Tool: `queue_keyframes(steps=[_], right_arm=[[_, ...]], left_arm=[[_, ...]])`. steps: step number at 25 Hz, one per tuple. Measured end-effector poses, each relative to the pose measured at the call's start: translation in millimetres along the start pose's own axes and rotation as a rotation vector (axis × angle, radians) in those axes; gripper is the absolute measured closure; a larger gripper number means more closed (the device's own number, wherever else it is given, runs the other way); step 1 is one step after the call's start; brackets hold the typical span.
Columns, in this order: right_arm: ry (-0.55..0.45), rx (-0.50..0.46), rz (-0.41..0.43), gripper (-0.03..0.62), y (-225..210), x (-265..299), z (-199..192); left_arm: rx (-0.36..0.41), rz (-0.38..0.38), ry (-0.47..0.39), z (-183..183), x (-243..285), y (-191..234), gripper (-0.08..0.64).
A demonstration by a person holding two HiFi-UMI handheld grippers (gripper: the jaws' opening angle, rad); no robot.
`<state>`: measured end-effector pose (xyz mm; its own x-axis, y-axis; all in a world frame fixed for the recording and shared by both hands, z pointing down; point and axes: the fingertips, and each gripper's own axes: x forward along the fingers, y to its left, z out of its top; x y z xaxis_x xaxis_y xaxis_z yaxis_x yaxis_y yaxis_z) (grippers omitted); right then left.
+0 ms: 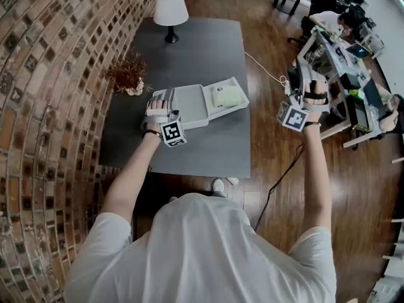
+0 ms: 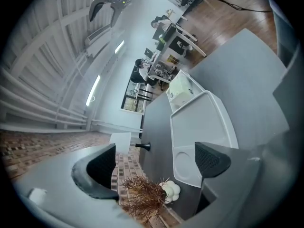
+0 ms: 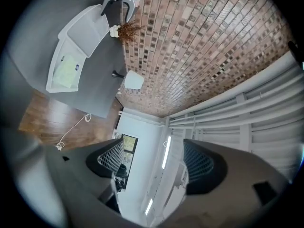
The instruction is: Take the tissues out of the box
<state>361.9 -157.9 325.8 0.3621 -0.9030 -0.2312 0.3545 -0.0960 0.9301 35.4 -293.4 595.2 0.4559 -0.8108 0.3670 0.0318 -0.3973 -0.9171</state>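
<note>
A white two-part box (image 1: 189,106) lies open on the dark grey table (image 1: 202,49). A pale green pack of tissues (image 1: 227,96) rests in its right-hand compartment; the left part is bare. My left gripper (image 1: 163,103) sits at the box's left edge, open, with nothing between its jaws. In the left gripper view (image 2: 154,160) the box (image 2: 199,122) runs away from the jaws, with the tissues (image 2: 180,91) at its far end. My right gripper (image 1: 314,84) is held up over the floor to the right of the table. Its jaws (image 3: 154,163) stand apart on empty air.
A white-shaded lamp (image 1: 170,11) stands at the table's far end. A dried plant (image 1: 128,74) in a pale pot sits near the brick wall on the left. Desks with seated people fill the right side. A cable (image 1: 278,182) runs over the wooden floor.
</note>
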Motion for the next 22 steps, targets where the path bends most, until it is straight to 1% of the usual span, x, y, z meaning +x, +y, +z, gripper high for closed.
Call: queue_keyframes(steps=[4,7,9,12,14,17,22], right_arm=[[-0.034,0.034,0.057,0.184,33,-1,-2],[-0.072,0.047,0.132,0.183,65,-5,0],[-0.078,0.042,0.175,0.183,83,-6,-1],[-0.076,0.074,0.230,0.183,114,-3,-4],[-0.091,0.089,0.270,0.183,128,1,-1],[-0.139,0.122,0.330,0.181,145,1,8],[-0.249,0.219,0.453,0.181,176,-5,33]], left_arm=[[-0.023,-0.016,-0.005,4,10,1,0.038],[-0.034,-0.026,-0.013,8,15,1,0.039],[-0.035,-0.027,-0.017,12,19,2,0.038],[-0.036,-0.030,-0.019,12,24,5,0.038],[-0.037,-0.034,-0.018,12,27,6,0.038],[-0.047,-0.040,-0.012,14,29,6,0.038],[-0.065,-0.059,-0.008,13,32,3,0.038]])
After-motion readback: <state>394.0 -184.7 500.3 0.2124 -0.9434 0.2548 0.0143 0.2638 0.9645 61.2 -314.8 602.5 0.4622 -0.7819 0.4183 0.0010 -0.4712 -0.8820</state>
